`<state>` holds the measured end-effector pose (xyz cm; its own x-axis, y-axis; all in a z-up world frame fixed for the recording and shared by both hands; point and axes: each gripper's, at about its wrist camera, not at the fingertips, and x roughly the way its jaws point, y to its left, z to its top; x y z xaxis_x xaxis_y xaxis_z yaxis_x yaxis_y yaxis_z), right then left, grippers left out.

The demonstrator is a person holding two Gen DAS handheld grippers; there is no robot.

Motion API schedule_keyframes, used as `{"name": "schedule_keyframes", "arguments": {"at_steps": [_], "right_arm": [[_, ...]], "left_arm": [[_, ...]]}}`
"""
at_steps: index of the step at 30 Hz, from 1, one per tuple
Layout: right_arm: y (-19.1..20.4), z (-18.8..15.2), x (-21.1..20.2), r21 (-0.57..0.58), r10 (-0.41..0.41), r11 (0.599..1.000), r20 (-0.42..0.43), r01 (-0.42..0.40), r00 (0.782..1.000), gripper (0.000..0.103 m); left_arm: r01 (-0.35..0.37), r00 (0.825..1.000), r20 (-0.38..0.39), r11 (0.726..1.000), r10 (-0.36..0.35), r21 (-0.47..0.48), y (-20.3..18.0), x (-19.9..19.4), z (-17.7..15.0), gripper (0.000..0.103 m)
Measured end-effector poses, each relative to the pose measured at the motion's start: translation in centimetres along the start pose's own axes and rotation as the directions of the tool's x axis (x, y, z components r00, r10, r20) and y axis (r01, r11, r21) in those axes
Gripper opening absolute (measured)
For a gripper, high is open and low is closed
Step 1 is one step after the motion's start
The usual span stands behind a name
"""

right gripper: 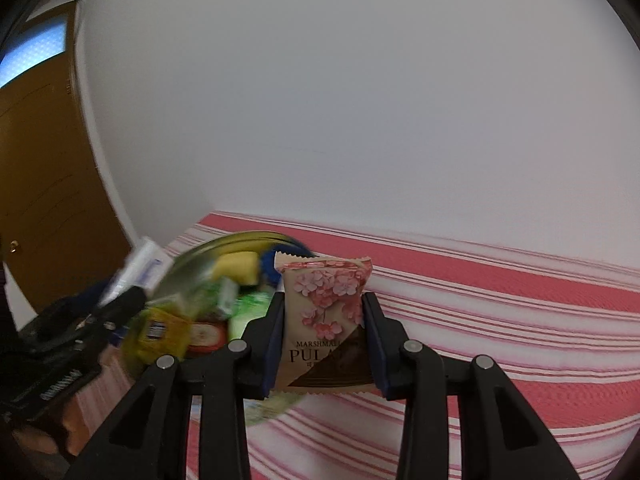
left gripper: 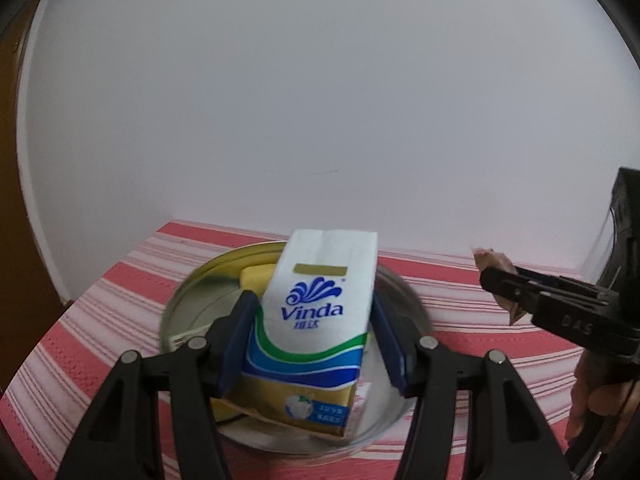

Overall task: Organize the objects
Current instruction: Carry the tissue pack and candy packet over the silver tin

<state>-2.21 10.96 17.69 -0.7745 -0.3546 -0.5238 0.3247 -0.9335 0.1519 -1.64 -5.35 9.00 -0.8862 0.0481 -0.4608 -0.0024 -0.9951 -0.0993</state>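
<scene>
The white, blue and gold Vinda tissue pack (left gripper: 316, 332) sits at lower centre of the left view, clamped between the left gripper (left gripper: 316, 340) fingers above the round silver metal tray (left gripper: 180, 308). The right gripper (right gripper: 324, 340) grips a pink-flowered marshmallow snack packet (right gripper: 326, 320) over the red-and-white striped worktop (right gripper: 500, 320). Judging by this, items are being gathered; next, each needs lowering into the tray and releasing.

Both grippers: black linkage arms w/ silver pivot screws, dark-blue fingers (left gripper: 240, 340), bare skin (left gripper: 588, 404) behind
</scene>
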Motion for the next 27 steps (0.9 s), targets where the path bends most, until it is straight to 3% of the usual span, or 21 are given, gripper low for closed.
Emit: {"name": "schedule_keyframes", "arguments": {"at_steps": [7, 12, 19, 27], "right_arm": [[3.4, 1.3, 0.3, -0.049, 0.046, 0.998, 0.015, -0.046, 0.999, 0.040], [4.3, 3.2, 0.8, -0.082, 0.043, 0.996, 0.027, -0.041, 0.999, 0.040], [5.1, 5.4, 3.2, -0.116, 0.032, 0.993, 0.017, -0.030, 0.999, 0.040], [5.6, 6.6, 7.4, -0.085, 0.021, 0.996, -0.059, -0.026, 0.998, 0.040]], "left_arm": [[-0.029, 1.000, -0.012, 0.999, 0.028, -0.046, 2.4, 0.5, -0.3, 0.057], [-0.025, 1.000, -0.015, 0.998, 0.024, -0.052, 3.8, 0.8, -0.4, 0.057], [-0.072, 0.997, -0.026, 0.992, 0.070, -0.099, 6.7, 1.0, -0.8, 0.057], [-0.027, 0.998, -0.065, 0.997, 0.022, -0.077, 4.8, 2.1, -1.3, 0.057]]}}
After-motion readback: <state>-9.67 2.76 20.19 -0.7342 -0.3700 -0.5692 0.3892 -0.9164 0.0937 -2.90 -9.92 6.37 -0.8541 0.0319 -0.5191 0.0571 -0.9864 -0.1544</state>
